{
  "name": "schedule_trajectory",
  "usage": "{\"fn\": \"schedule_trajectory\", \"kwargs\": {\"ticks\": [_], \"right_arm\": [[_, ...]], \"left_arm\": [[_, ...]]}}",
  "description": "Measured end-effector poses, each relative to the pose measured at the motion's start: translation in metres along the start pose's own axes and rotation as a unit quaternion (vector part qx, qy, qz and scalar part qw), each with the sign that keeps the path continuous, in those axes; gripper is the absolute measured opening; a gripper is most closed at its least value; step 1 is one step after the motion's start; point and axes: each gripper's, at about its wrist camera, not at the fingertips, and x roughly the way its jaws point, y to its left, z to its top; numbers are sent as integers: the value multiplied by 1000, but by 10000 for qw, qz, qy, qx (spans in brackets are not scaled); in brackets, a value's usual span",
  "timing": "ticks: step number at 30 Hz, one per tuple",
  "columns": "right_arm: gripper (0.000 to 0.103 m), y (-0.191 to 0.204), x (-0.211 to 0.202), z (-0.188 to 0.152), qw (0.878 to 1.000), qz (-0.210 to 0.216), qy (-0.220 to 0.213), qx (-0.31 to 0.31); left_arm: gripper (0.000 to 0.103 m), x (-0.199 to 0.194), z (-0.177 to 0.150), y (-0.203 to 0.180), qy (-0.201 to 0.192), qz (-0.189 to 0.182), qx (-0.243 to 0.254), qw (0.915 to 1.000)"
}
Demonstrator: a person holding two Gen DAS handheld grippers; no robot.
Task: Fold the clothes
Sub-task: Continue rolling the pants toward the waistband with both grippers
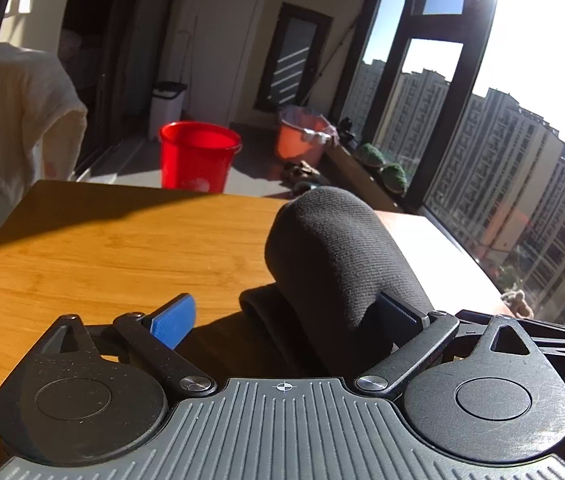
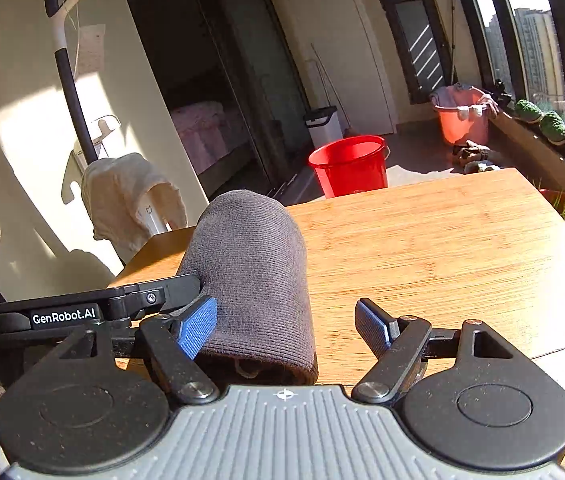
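A dark grey knit garment stands up in a rounded hump on the wooden table. In the left wrist view my left gripper is open; the garment covers its right finger, and the blue left pad is bare. In the right wrist view the same garment rests against the blue left pad of my right gripper, which is also open, with its right pad free. The left gripper's black body reaches into the garment from the left.
The table stretches ahead in sunlight. Beyond it on the floor are a red bucket and an orange basin. A white cloth hangs on a mop at the left. Windows line the right side.
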Motion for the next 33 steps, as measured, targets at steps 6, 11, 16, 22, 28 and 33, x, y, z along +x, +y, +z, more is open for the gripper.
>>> {"fn": "schedule_trajectory", "kwargs": {"ticks": [6,11,16,22,28,33], "right_arm": [[80,10,1,-10,9999,-63,98,-100],[80,3,-16,10,9995,129,-233,144],[87,5,6,59,9991,68,-381,166],[98,15,64,53,9993,-274,230,-59],[98,-4,60,58,9992,21,377,155],[97,-8,52,84,9987,374,135,309]], "left_arm": [[102,1,4,4,39,166,124,9998],[102,-1,2,1,-24,187,148,9997],[102,1,3,5,-30,79,53,10000],[102,3,0,7,-95,167,76,9998],[103,6,0,10,-88,62,-21,9999],[103,9,-1,9,-187,47,-75,9998]]}}
